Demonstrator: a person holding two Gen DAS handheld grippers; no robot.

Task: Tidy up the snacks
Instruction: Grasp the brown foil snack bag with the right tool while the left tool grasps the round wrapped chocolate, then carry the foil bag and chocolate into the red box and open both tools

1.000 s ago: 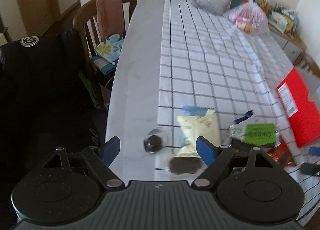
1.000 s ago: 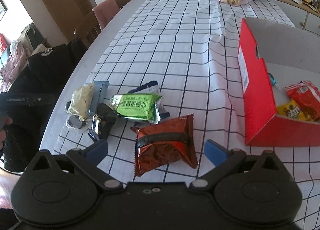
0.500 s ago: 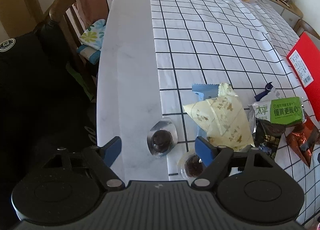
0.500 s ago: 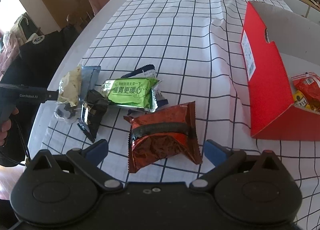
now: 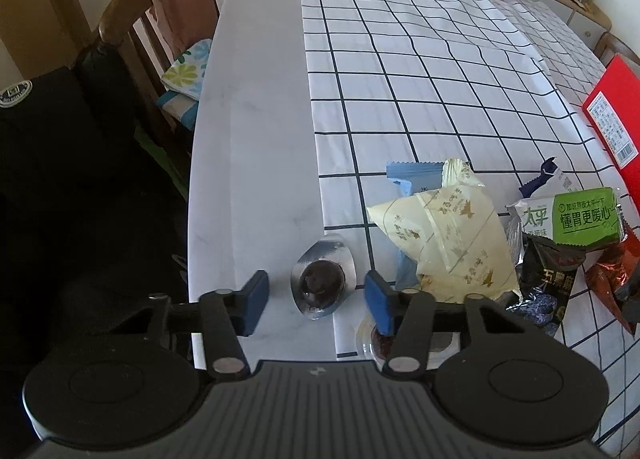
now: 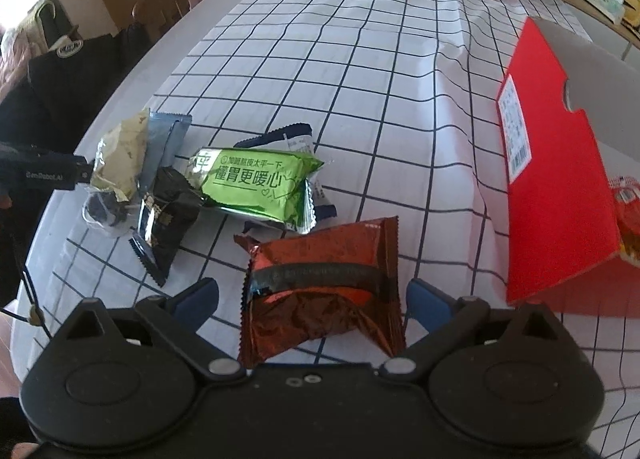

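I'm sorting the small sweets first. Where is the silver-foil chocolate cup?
In the left wrist view, the silver-foil chocolate cup sits on bare tabletop just left of the checked cloth's edge, between the left gripper's fingers, untouched.

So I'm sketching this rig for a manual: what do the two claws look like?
Both look alike: the left claw and right claw have black linkage arms with silver pivot pins, blue pads on the fingers, and two round black discs on a dark ribbed body.
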